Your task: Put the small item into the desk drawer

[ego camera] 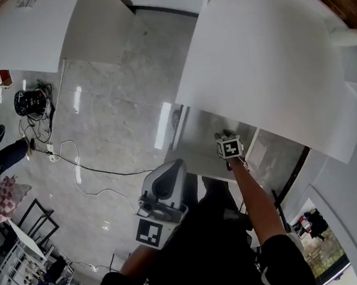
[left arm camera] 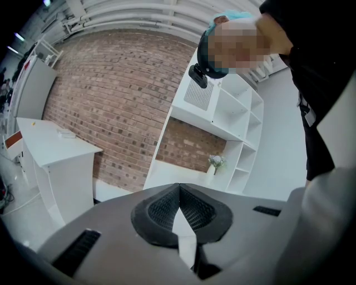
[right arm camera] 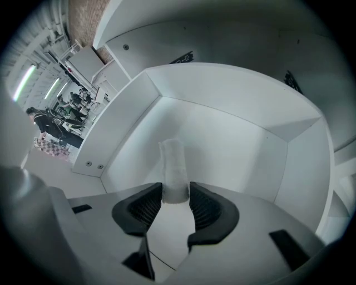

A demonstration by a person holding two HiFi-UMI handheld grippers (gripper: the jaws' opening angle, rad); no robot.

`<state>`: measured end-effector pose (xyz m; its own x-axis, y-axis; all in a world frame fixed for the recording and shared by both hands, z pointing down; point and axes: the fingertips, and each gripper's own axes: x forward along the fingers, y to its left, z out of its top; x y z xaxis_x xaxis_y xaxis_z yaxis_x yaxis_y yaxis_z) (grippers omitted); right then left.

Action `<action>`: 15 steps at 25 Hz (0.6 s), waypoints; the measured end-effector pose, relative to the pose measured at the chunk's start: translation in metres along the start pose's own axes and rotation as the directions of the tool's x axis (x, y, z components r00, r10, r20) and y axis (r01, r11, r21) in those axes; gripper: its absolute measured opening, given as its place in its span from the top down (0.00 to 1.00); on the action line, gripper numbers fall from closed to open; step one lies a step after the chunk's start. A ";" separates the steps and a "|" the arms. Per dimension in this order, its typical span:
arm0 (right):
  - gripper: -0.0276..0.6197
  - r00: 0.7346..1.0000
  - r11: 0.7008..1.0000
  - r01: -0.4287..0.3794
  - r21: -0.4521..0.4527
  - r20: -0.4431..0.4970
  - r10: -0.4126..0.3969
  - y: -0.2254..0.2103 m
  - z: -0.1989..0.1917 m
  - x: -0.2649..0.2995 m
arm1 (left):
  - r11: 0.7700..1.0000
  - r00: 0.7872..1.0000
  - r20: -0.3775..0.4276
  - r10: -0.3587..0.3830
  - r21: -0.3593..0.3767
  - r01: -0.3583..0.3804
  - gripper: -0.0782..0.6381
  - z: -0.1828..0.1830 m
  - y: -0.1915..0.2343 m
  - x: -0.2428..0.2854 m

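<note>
The small item (right arm camera: pixel 173 167) is a pale, white tube-like piece. It stands in the open white desk drawer (right arm camera: pixel 239 139), with its near end between the pads of my right gripper (right arm camera: pixel 175 201). The pads flank it closely, but I see no squeeze on it, and the jaws stand wide. In the head view my right gripper (ego camera: pixel 228 139) points steeply down into the drawer (ego camera: pixel 199 131) under the white desk top (ego camera: pixel 264 57). My left gripper (ego camera: pixel 167 174) hovers lower left of the drawer. In its own view my left gripper (left arm camera: pixel 179 190) is shut and holds nothing.
A second white desk (ego camera: pixel 38 30) stands at the upper left. Cables (ego camera: pixel 75 166) and a black device (ego camera: pixel 31 101) lie on the grey marble floor. In the left gripper view, white shelving (left arm camera: pixel 222 111) lines a brick wall (left arm camera: pixel 111 100), and a person's dark clothing (left arm camera: pixel 322 83) is close by.
</note>
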<state>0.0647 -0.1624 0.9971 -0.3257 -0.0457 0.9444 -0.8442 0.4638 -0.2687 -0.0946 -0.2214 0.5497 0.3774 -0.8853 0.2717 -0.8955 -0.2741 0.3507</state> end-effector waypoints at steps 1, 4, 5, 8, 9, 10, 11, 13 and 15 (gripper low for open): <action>0.69 1.000 1.000 0.000 -0.002 0.002 0.000 0.001 0.000 -0.002 | 1.000 1.000 0.005 -0.001 -0.001 0.001 0.86 0.001 -0.001 -0.001; 0.67 1.000 1.000 -0.013 0.009 0.007 0.012 0.004 -0.002 -0.004 | 1.000 1.000 0.018 -0.006 0.003 0.006 0.86 0.004 -0.003 -0.006; 0.66 1.000 1.000 -0.014 0.013 0.010 0.014 0.004 -0.001 -0.005 | 1.000 1.000 0.021 -0.008 0.006 0.008 0.86 0.004 -0.005 -0.007; 0.66 1.000 1.000 0.003 0.017 0.025 -0.004 0.001 0.003 -0.017 | 1.000 0.999 0.030 -0.014 0.012 0.014 0.86 0.007 -0.011 -0.010; 0.67 0.999 1.000 0.008 0.016 0.031 -0.009 0.001 0.003 -0.020 | 1.000 0.999 0.032 -0.017 0.014 0.016 0.86 0.008 -0.014 -0.011; 0.67 0.999 1.000 0.009 0.014 0.036 -0.010 0.001 0.003 -0.023 | 1.000 0.999 0.034 -0.020 0.017 0.020 0.86 0.009 -0.017 -0.012; 0.67 0.999 1.000 0.009 0.010 0.042 -0.009 0.001 0.003 -0.025 | 1.000 0.999 0.037 -0.024 0.020 0.023 0.86 0.011 -0.020 -0.014; 0.71 0.999 1.000 0.008 -0.001 0.053 -0.008 0.003 0.005 -0.034 | 0.999 0.999 0.044 -0.030 0.027 0.028 0.86 0.014 -0.027 -0.018; 0.78 0.998 1.000 0.006 -0.005 0.065 -0.006 0.005 0.006 -0.047 | 0.999 0.998 0.053 -0.034 0.032 0.032 0.86 0.016 -0.035 -0.022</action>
<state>0.0730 -0.1631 0.9502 -0.3476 -0.1059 0.9316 -0.8442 0.4678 -0.2618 -0.0757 -0.1986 0.5170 0.3946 -0.8941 0.2118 -0.8899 -0.3145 0.3304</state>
